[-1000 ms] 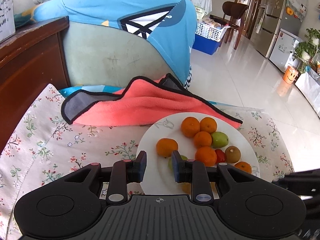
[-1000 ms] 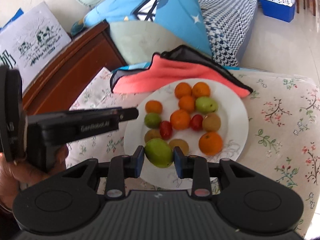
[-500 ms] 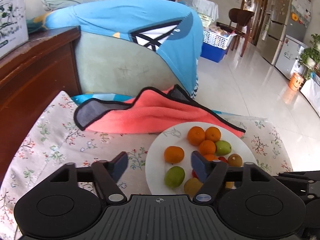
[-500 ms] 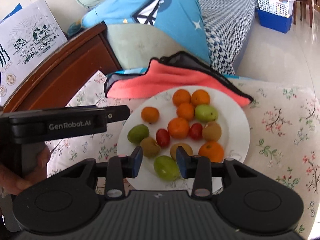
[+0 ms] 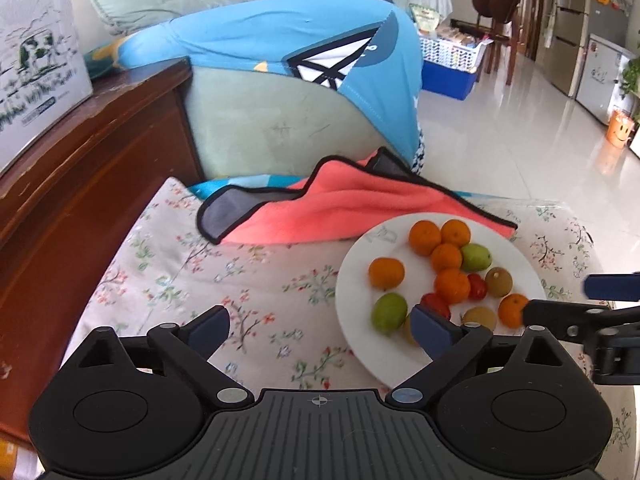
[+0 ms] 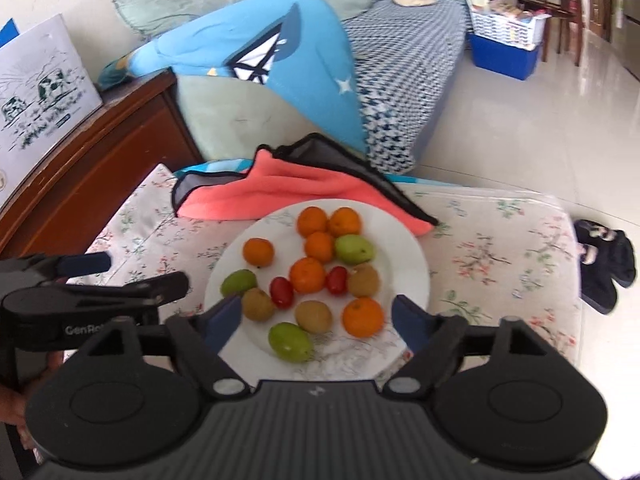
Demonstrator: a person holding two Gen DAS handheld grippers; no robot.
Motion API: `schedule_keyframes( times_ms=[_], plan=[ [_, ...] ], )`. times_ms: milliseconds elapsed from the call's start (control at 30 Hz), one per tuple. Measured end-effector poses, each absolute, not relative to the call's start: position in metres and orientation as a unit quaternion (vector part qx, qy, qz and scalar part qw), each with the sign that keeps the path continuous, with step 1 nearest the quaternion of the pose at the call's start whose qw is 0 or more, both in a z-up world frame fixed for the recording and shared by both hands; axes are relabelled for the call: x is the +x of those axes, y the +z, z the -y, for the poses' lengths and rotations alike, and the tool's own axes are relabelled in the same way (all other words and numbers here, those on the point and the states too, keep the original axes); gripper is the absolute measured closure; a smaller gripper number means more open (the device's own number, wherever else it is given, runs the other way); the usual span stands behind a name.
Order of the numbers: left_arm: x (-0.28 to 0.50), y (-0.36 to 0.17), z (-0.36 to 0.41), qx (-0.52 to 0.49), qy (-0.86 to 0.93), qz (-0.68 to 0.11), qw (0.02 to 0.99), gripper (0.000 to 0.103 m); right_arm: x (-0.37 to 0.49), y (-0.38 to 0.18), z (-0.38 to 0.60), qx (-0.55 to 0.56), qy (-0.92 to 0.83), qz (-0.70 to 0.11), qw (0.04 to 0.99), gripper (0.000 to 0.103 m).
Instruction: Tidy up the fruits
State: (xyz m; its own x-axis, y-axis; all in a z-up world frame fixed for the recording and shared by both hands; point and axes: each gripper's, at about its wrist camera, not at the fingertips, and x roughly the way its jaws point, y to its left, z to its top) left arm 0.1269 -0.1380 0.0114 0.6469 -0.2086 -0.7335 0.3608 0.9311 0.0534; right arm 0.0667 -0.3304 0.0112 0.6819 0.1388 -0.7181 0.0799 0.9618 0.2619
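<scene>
A white plate (image 6: 412, 256) sits on a floral cloth (image 6: 500, 256) and holds several oranges, green fruits, brown kiwis and two red tomatoes. The nearest green fruit (image 6: 290, 342) lies at the plate's front edge. My right gripper (image 6: 318, 318) is wide open and empty, held above the plate's near side. My left gripper (image 5: 320, 326) is wide open and empty, to the left of the plate (image 5: 360, 264), over the cloth (image 5: 200, 264). A green fruit (image 5: 389, 312) lies on the plate just left of its right finger. Each gripper shows at the edge of the other's view.
A coral towel with black trim (image 6: 304, 184) lies behind the plate, partly under its rim. A wooden cabinet (image 5: 80, 168) stands at the left with a printed box (image 5: 36, 76) on it. A sofa with a blue cover (image 6: 256, 52) is behind. Dark slippers (image 6: 604, 260) lie on the floor.
Both grippers opened wide and pulled back. The right let go of the green fruit, which now lies on the plate's front edge. The left gripper shifted left off the plate.
</scene>
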Motion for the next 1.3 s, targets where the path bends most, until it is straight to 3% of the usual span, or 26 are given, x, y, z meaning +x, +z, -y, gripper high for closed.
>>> schedule_keyframes(
  times_ms=[67,267,800,1300],
  plan=[
    [0.124,0.012,0.136,0.099,-0.147,-0.397,0.900,0.004,0.062,0.014,0.331,0.139,0.006,-0.399,0.906,0.008],
    [0.114,0.014,0.130,0.099,-0.142,-0.408,0.897,0.004,0.047,0.019,0.333,0.133,-0.016,-0.401,0.906,0.005],
    [0.067,0.015,0.115,0.128,-0.129,-0.431,0.884,0.004,0.015,0.029,0.326,0.117,-0.031,-0.413,0.902,0.002],
    [0.074,0.016,0.131,0.132,-0.128,-0.438,0.880,0.004,0.025,0.013,0.316,0.072,-0.050,-0.445,0.891,0.001]
  ],
)
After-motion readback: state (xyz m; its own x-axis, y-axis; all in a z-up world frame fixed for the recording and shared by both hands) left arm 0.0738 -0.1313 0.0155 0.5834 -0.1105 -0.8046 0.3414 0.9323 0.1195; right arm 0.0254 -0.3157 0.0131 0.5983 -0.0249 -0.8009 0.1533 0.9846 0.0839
